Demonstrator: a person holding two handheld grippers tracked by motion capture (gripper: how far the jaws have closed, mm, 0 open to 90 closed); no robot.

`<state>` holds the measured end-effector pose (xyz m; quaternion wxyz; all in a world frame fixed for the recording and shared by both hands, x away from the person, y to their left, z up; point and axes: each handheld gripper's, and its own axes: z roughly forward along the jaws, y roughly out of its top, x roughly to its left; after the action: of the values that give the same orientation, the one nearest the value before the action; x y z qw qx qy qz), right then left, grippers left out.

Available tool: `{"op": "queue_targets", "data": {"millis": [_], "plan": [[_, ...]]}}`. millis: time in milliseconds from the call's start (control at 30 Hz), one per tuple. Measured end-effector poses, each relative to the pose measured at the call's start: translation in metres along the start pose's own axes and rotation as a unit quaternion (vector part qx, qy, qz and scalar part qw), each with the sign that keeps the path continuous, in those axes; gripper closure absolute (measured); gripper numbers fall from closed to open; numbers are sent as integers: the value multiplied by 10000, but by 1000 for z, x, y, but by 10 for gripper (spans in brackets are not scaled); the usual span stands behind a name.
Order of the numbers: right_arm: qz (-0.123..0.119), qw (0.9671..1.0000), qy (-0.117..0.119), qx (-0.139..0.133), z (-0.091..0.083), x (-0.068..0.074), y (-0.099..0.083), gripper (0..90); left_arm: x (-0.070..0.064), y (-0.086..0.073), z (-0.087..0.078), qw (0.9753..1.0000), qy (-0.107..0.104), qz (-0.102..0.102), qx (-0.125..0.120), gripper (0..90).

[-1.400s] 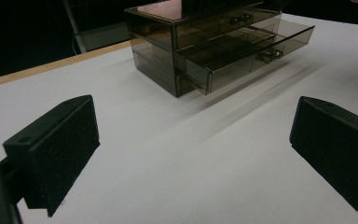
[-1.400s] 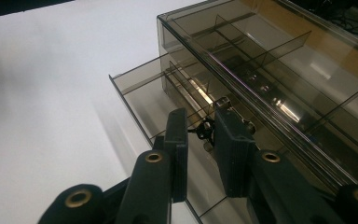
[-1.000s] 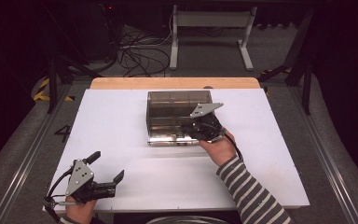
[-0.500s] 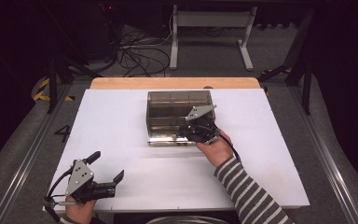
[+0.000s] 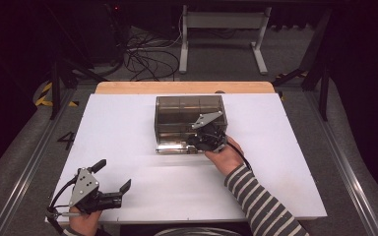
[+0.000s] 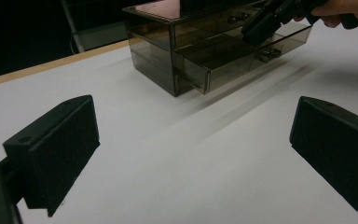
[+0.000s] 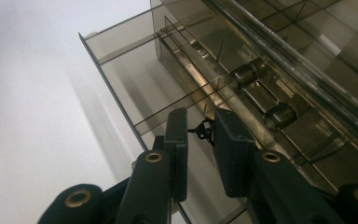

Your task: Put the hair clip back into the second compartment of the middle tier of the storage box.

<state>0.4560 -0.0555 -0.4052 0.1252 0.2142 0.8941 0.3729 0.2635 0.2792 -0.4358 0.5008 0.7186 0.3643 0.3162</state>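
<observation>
My left gripper (image 5: 112,189) sits idle at the near-left corner of the white table (image 5: 128,128), jaws wide apart, nothing between them. In the left gripper view the smoky drawer unit (image 6: 191,42) lies ahead and to the right, well apart from it.

The drawer unit (image 5: 189,120) stands mid-table toward the far edge, long axis running left-right, its bottom drawer (image 5: 177,146) pulled out toward me. My right gripper (image 5: 199,142) is the one on it — tips right at the open drawer's front, hand (image 5: 224,157) just behind.

Right gripper view: my jaws (image 7: 200,140) are nearly together over the open drawer (image 7: 135,88), with a small dark tangled item (image 7: 204,129) between the tips. I can't tell what it is — possibly a thin clip or bit of wire. Looks pinched, but I can't tell whether the pads really bear on it.

My read: the next move turns on that item sitting directly above the drawer's divided compartments (image 7: 186,100). Which cell lies under it, I can't tell.
</observation>
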Motion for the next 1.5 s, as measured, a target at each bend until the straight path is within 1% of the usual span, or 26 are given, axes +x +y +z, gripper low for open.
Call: {"op": "queue_targets", "data": {"millis": [167,400,500,667,700,800,867,1000,1167,1333,1400,1500], "plan": [[-56,9999,-57,109,4,0,-1,759,0,0,0,10000,-9,12,9,21],[-32,9997,-104,202,8,-1,-2,758,0,0,-1,10000,-11,20,-4,22],[-47,9997,-116,216,9,-2,-2,759,0,0,-1,10000,-11,19,-13,22],[-5,9996,-139,253,10,-3,-3,758,0,0,-1,10000,-14,21,-15,22],[-37,9995,-145,261,10,-4,-3,757,0,0,-1,10000,-14,20,-16,22],[-31,9995,-144,262,10,-4,-3,756,0,0,-1,10000,-16,20,-15,22],[-39,9996,-147,243,9,-3,-3,751,0,0,-1,10000,-22,16,-11,22],[-59,9997,-151,194,9,-3,-3,713,-1,0,-1,10000,-25,6,-9,22],[-80,9998,-134,122,5,-2,-2,706,0,0,0,10000,-25,21,6,23],[-90,9998,-129,-149,-7,0,2,697,-1,0,0,10000,-34,23,21,23],[-133,9995,-149,-224,-11,0,3,691,-1,0,0,10000,-32,14,18,23],[-159,9992,-121,-352,-18,2,4,661,-1,0,1,10000,-31,17,26,23]]}}
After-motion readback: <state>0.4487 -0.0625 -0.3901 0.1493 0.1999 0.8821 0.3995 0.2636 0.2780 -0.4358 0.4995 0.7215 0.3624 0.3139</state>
